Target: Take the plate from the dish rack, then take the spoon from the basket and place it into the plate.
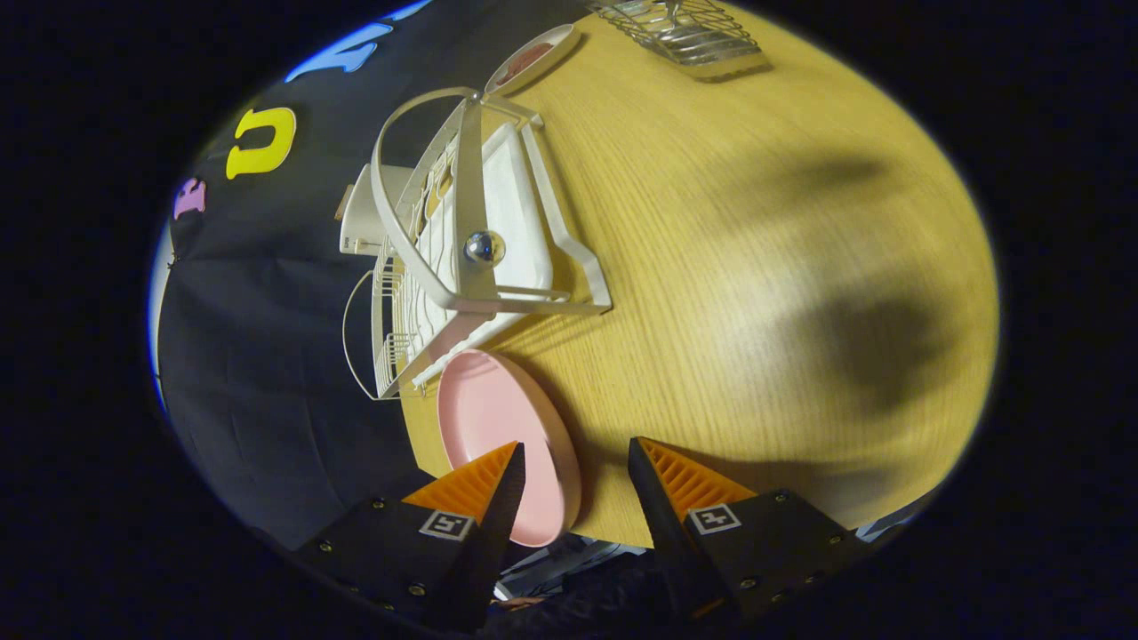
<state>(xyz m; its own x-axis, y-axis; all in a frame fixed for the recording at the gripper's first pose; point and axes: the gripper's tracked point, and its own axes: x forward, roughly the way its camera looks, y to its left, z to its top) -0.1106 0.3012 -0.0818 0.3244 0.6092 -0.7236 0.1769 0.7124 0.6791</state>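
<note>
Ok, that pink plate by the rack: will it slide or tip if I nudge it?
The pink plate looks rigid, smooth and shallow, so it probably slides on the wooden table rather than tipping. Its raised rim offers a grip. The gripper is open, one finger over the plate.

Wooden table (729, 222) with a small dish (532, 59) of something reddish near its wall-side edge.

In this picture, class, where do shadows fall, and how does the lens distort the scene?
Gripper view: two soft dark shadows lie on the wooden table; fisheye bending curves the dish rack and table edge; the pink plate stays sharp by the open hand-held gripper.
</note>
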